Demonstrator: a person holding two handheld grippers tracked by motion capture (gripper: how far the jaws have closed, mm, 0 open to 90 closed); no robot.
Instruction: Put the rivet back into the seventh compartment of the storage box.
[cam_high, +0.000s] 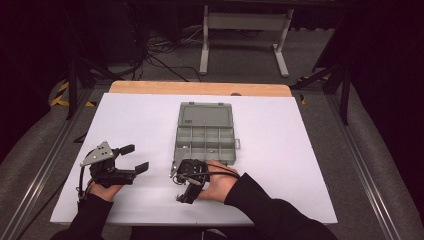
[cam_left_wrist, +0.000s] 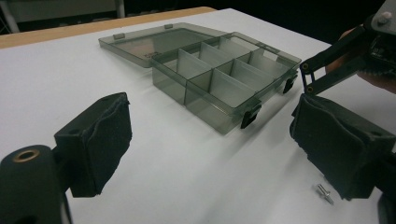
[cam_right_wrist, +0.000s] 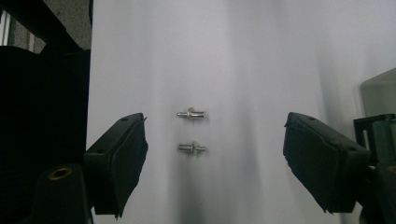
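The compartment box (cam_high: 206, 135) is opened and looks empty; two small metal pins (cam_right_wrist: 191, 114) are framed by the open right gripper (cam_right_wrist: 215, 154), ungrasped. The left gripper (cam_high: 134, 158) is held open, idle.

Two small metal pins lie on the white bench (cam_high: 280, 190): a farther pin (cam_right_wrist: 190, 114) and a nearer pin (cam_right_wrist: 192, 148). One open grey compartment box (cam_high: 206, 131) stands there, its tray showing eight compartments in two rows of four. Two tools work here: the left tool (cam_high: 136, 159) and the right tool (cam_right_wrist: 215, 163).
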